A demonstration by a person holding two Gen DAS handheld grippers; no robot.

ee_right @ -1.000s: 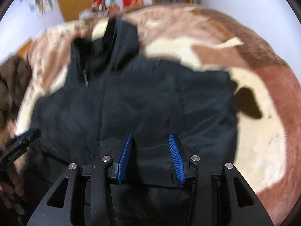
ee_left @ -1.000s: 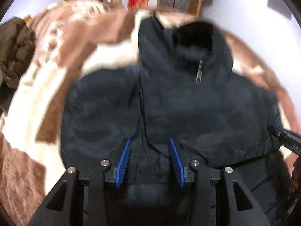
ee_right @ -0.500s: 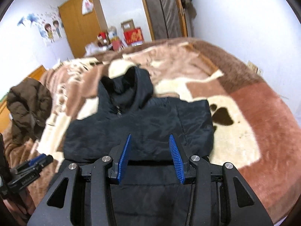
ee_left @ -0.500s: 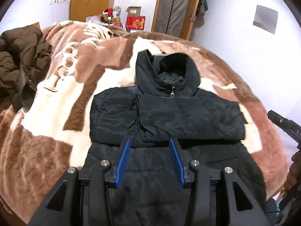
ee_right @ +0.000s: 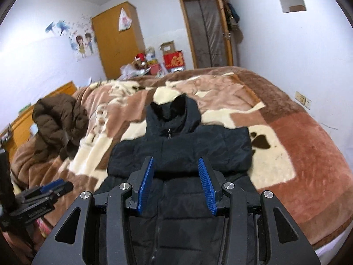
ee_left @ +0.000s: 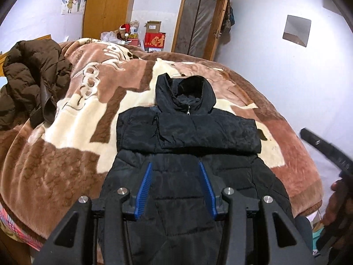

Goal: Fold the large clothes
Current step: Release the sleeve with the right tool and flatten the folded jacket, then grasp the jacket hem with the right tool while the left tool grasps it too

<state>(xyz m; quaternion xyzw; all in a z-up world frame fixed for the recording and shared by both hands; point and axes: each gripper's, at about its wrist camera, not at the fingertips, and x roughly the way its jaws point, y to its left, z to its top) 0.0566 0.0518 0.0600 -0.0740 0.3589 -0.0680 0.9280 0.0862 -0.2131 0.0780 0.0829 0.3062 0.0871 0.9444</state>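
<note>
Garment: a black hooded puffer jacket (ee_left: 189, 137) lies front-up on the patterned blanket (ee_left: 66, 154), filling the centre and lower centre of both views, hood toward the top of the frame and hem at the bottom edge.
Fold so far: both sleeves lie crossed over the chest as a flat band across the middle of the frame; the long lower body is not yet folded.
Step in hand: a judgement: the sleeve fold is done, and both tools hang above the hem end between folds.
Left gripper (ee_left: 176, 186): lower centre of the left wrist view, blue pads standing half apart with nothing between them, clear of the cloth.
Right gripper (ee_right: 175, 186): lower centre of the right wrist view, likewise half spread and empty.
Other claw in view: the left tool shows at the lower left edge of the right wrist view; the right tool and the person's hand (ee_left: 335, 201) show at the right edge of the left wrist view.
Next move calls for: probably lowering both claws to the two hem corners, pinching there and carrying the hem up toward the hood evenly.
Nearby: a brown jacket (ee_left: 30, 77) heaped at the upper left, well apart.
</note>
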